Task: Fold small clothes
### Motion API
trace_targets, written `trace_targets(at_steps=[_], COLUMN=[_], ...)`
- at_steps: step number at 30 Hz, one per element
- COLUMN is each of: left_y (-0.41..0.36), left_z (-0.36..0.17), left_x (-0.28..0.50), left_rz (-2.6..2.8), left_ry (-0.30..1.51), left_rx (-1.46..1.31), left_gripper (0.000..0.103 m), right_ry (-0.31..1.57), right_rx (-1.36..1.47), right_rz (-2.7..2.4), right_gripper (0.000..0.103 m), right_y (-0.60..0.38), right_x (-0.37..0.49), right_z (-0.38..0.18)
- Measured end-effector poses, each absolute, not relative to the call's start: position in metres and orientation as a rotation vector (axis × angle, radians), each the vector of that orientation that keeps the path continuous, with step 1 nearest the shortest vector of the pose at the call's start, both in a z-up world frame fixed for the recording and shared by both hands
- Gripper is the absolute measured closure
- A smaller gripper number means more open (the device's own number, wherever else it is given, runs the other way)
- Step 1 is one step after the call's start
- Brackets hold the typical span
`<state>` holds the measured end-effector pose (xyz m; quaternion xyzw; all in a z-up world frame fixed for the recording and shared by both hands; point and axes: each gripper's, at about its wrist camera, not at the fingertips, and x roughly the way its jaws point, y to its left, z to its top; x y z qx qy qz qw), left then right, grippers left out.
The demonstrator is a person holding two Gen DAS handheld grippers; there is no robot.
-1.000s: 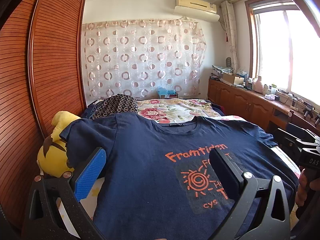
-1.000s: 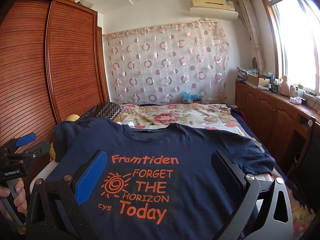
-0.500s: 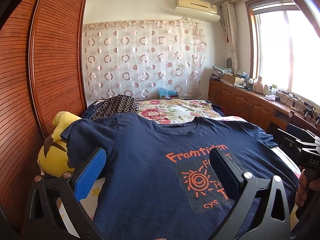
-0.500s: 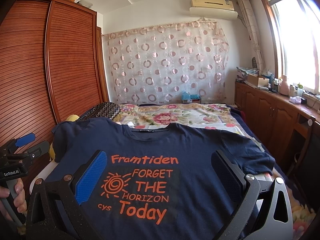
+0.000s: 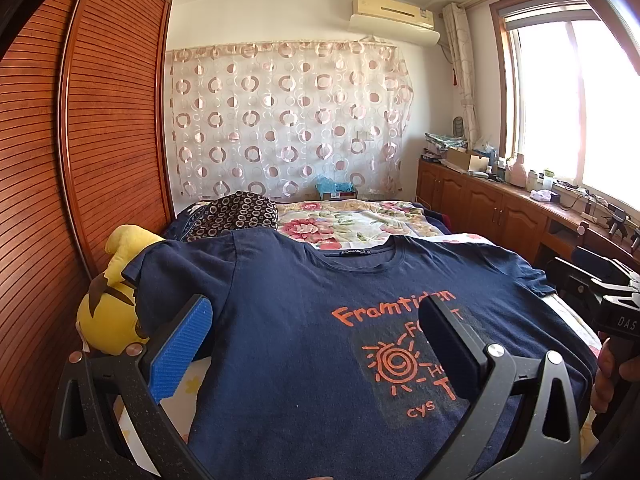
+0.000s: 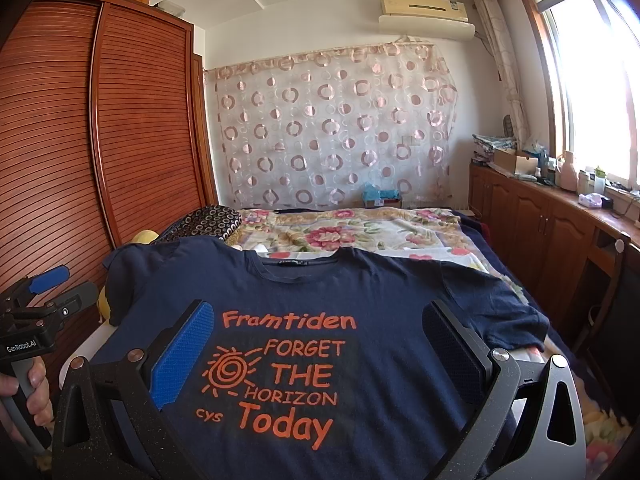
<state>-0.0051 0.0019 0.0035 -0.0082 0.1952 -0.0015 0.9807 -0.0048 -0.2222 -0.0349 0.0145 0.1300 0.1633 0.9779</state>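
A navy T-shirt (image 5: 288, 320) (image 6: 380, 292) with orange lettering lies spread flat, front up, on the bed, collar toward the far wall. Over its near left part my left gripper (image 5: 316, 332) hovers open, nothing between its fingers. Above the print at the shirt's near middle, my right gripper (image 6: 320, 340) also stands open and empty. The right gripper's body shows at the left wrist view's right edge, held by a hand (image 5: 608, 376). In the right wrist view, the left gripper's body sits at the left edge, with a hand (image 6: 36, 392) around its handle.
A yellow plush toy (image 5: 108, 320) lies under the shirt's left sleeve against the slatted wooden wardrobe (image 5: 100, 140). A floral blanket (image 5: 360, 224) and a patterned dark pillow (image 5: 236, 212) lie further up the bed. Wooden cabinets (image 6: 552, 232) with clutter run under the window on the right.
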Motion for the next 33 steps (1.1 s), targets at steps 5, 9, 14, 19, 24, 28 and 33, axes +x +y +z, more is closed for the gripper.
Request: trace_targets(at_steps=[5,9,14,19,24,28,33], left_y=[0.0018,0.0018,0.0018,0.0016,0.0015,0.0014,0.0013], left_z=[0.0034,0.0033,0.0033,0.0033,0.0034,0.0034,0.0033], left_x=[-0.0053,-0.0054,-0.0053,-0.0054,-0.0054,-0.0055,-0.0056], left_rz=[-0.003,-0.003,-0.003,-0.003,-0.003,-0.003,-0.002], left_ry=[0.393,0.393,0.392,0.392,0.392,0.392,0.392], left_rx=[-0.016,-0.016,-0.016,-0.016,-0.016,-0.016,-0.016], left_gripper=[0.0,0.0,0.0,0.0,0.0,0.0,0.0], right_ry=[0.262,0.263,0.263,0.263,0.262,0.261,0.262], right_rx=[0.029,0.03,0.03,0.032,0.033,0.032,0.034], right_rz=[0.33,0.33,0.33,0.332,0.334,0.335,0.335], right_gripper=[0.0,0.0,0.0,0.0,0.0,0.0,0.0], right_y=[-0.2222,-0.2222,-0.222,-0.2227,-0.2232,-0.2234,-0.2232], right_x=[-0.0046,-0.0044,-0.0044,-0.0047,-0.005,-0.0053,-0.0048], right_z=[-0.0349,-0.0349,-0.0342,-0.034,-0.0335,-0.0334,-0.0338])
